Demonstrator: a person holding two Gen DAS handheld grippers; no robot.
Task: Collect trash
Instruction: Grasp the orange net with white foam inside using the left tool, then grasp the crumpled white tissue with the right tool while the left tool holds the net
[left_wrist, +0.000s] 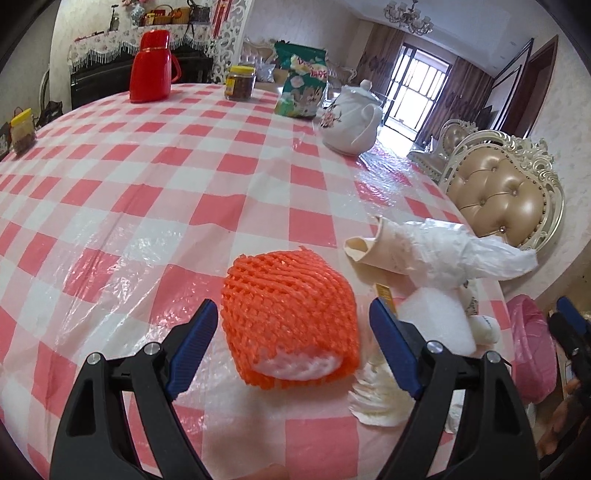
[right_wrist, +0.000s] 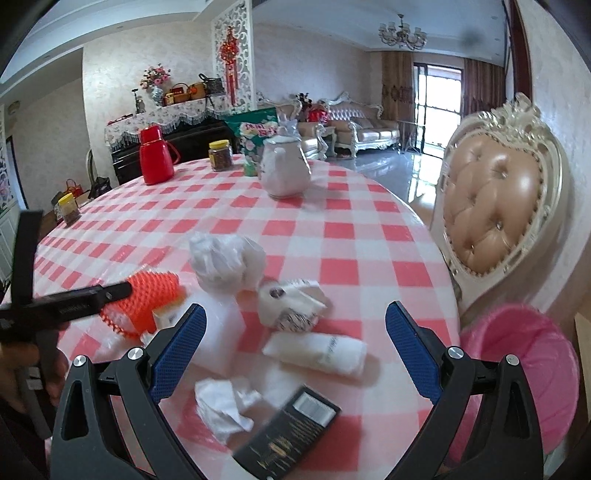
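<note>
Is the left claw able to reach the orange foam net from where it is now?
Probably yes. The left claw is open, and the orange foam net lies on the table between its fingers with nothing on top. The white foam block sits outside the right finger.

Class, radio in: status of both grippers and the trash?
Left gripper open, straddling orange foam net. Right gripper open, empty, over litter. Pink bin beside table, unobstructed.

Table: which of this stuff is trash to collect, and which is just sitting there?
Trash job:
orange foam net
plastic bag
crumpled tissue
white packet
black box
pink bin

Just sitting there:
red thermos
teapot
jar
snack bag
chair
</note>
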